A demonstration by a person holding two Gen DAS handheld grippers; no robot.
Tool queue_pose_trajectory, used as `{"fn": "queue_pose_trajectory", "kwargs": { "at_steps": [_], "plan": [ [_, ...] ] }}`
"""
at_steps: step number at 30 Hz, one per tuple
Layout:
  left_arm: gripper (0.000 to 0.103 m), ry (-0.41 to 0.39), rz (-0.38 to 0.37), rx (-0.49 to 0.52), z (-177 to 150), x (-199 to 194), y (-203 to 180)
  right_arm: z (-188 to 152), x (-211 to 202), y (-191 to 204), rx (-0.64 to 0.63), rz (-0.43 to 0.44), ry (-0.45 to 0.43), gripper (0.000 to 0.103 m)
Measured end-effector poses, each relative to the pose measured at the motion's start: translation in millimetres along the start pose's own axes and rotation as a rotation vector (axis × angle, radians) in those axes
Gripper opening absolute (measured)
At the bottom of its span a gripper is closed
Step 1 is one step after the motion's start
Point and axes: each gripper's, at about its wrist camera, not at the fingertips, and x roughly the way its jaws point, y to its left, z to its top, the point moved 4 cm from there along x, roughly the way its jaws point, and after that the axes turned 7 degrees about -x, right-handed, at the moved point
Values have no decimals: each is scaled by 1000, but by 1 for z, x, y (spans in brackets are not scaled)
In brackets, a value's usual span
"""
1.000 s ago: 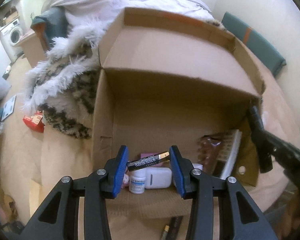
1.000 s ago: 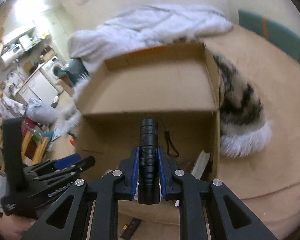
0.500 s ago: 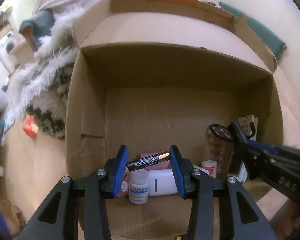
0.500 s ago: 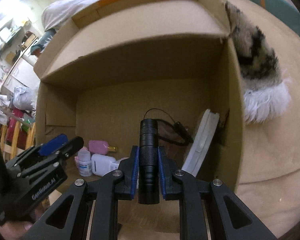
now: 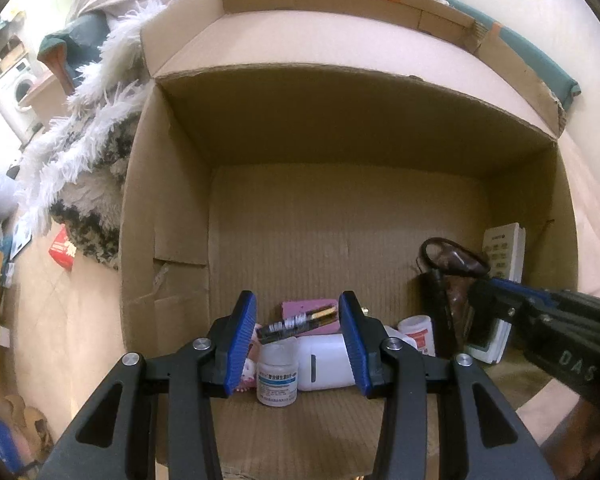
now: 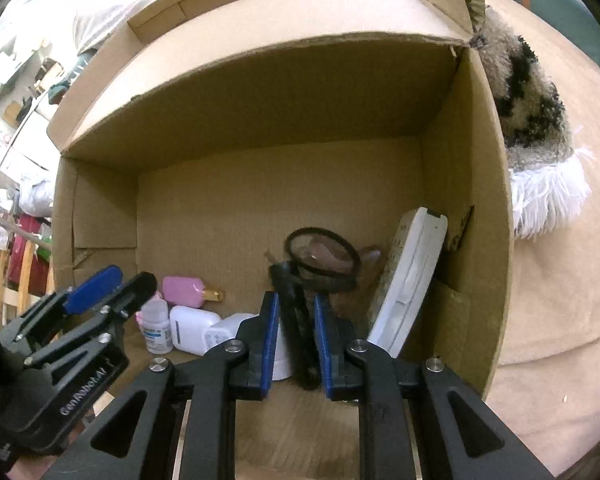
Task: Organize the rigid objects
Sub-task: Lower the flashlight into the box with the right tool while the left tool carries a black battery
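Open cardboard box (image 5: 172, 240), flaps (image 6: 260, 28) folded outward, standing on a beige cloth-covered surface with a fur-trimmed, dark-patterned throw (image 5: 96, 148) lying against its outer wall. The box already holds part of the sorted load. Against its right wall leans a white remote control (image 6: 412, 280); beside that stand a dark-rimmed round item, seemingly a magnifier (image 6: 324, 256), and a brown bundle too dim to identify. On the floor of the box near its front-left lie a white rectangular plastic case (image 5: 328, 364), a pink case with a gold end (image 6: 184, 292), and two small white pill bottles (image 5: 278, 376), (image 5: 418, 330), all close together.

Both tools are inside the box mouth, angled downward. The right hand-held gripper (image 6: 296, 344) is clenched on a black flashlight (image 6: 296, 320), its body running along the line of the fingers, low over the floor just in front of the magnifier. The left hand-held gripper (image 5: 298, 340) clamps an AA battery (image 5: 298, 324) crosswise between its blue pads (image 5: 242, 344), above the white case and the nearer pill bottle.

Judged stage: late delivery. Neither carried item has been let go; release of the flashlight and battery remains, and anything outside the box is not visible well enough to count
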Motion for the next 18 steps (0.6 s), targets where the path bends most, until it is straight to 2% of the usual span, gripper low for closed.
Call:
{"fn": "queue_pose_trajectory", "kwargs": {
  "at_steps": [3,4,5,7,8,9,10,13,15,18],
  "plan": [
    [40,1,-4,3,-2,1,-1,2,-4,0,9,17,-11,19],
    [44,-1,-3,5,-2,1,-2,4,-7,1,10,26,-18,20],
    [46,-3,-3,3,-3,-5,-1,5,-9,0,9,32,-24,24],
    [56,-17,-8,-3,-5,-11,-1,5,-17,-2,12,43,-45,44],
    [60,-24,-8,-7,-4,-14,-1,6,-19,-1,16,53,-57,68],
    [67,-29,-7,-10,-3,-16,0,7,-22,-1,22,61,-70,74],
    [70,-32,-5,-15,-2,-17,2,8,-24,-1,27,69,-78,74],
    [70,-30,-2,-22,-1,-18,4,9,-26,-1,39,84,-89,75],
    [70,-18,6,-22,-3,-17,4,9,-27,-3,49,85,-93,80],
    [70,-9,10,-24,0,-12,9,10,-26,-3,44,81,-92,81]
  ]
}}
